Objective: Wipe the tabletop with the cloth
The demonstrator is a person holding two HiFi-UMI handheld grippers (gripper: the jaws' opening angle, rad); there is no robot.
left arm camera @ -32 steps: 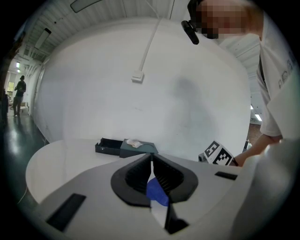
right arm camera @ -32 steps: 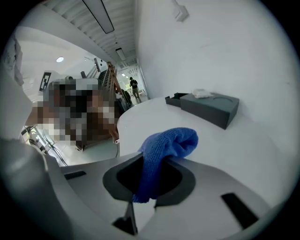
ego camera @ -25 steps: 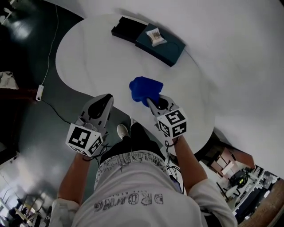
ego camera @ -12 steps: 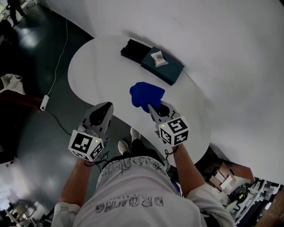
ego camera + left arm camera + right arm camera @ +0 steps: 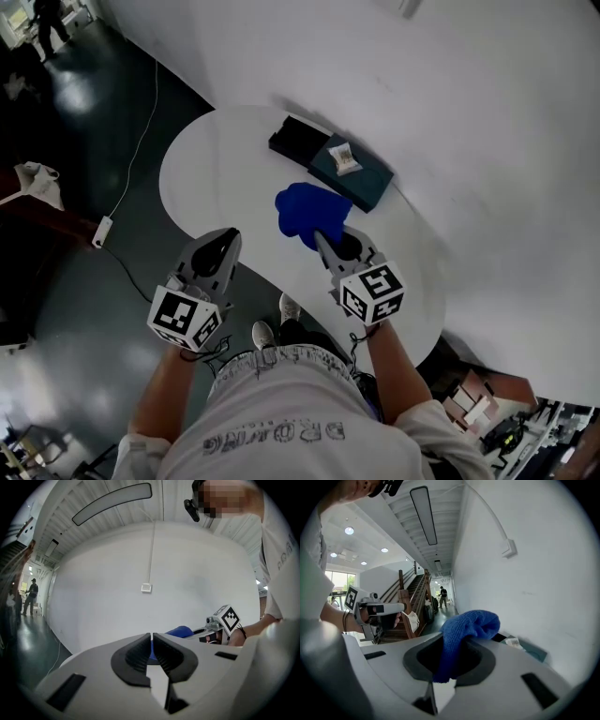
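The right gripper is clamped on the blue cloth. One end of the cloth is pinched between the jaws and the rest bunches up over them in a loose wad. Holding it by one end probably leaves a soft pad out front to press against the surface. In the head view the right gripper reaches out over the white bench, with the cloth ahead of its tips above the middle of the top. No view shows whether the cloth is touching the surface.

The left gripper has its jaws closed together with nothing between them. In the head view the left gripper hangs just off the near edge of the bench, over the dark floor. It seems to be kept out of the wiping path.

Beyond the cloth two flat dark boxes lie side by side towards the wall, with a small pale packet on the teal one. A white cable trails across the floor on the left.

Compared with a second ago, the bench and boxes sit lower and smaller in the head view, so the head camera has shifted. The cloth now lies just beside the boxes, where it was earlier well apart from them. The grip on the cloth has not changed, and the left gripper is still idle at the bench edge.
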